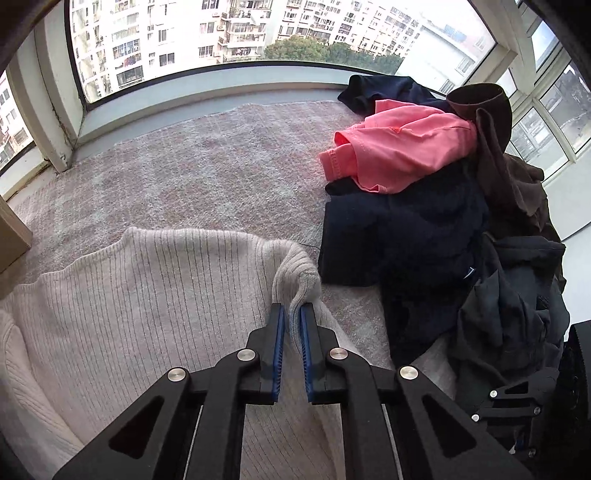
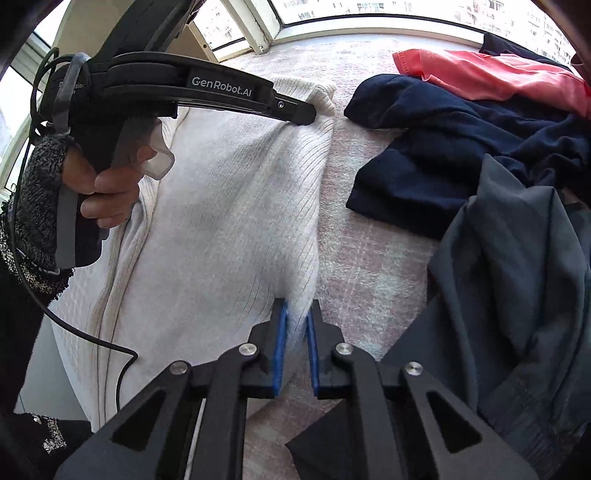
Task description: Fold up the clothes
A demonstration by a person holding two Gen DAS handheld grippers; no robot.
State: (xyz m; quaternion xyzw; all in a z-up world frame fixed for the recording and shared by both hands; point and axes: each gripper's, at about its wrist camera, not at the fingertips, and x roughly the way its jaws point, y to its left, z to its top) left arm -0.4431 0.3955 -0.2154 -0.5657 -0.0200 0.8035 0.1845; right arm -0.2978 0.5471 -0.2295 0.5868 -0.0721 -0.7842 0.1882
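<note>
A white ribbed sweater (image 1: 147, 295) lies on the pinkish rug (image 1: 203, 166). My left gripper (image 1: 292, 312) is shut on a bunched edge of it at its right side. In the right wrist view the same sweater (image 2: 229, 206) stretches away, and my right gripper (image 2: 297, 314) is shut on its near right edge. The left gripper also shows in the right wrist view (image 2: 308, 116), held in a hand, its tip at the sweater's far corner.
A heap of clothes lies to the right: a pink shirt (image 1: 402, 147), navy garments (image 1: 406, 236), a brown one (image 1: 495, 122), a grey one (image 2: 517, 280). Curved windows (image 1: 258, 33) and a sill (image 1: 221, 96) bound the rug at the back.
</note>
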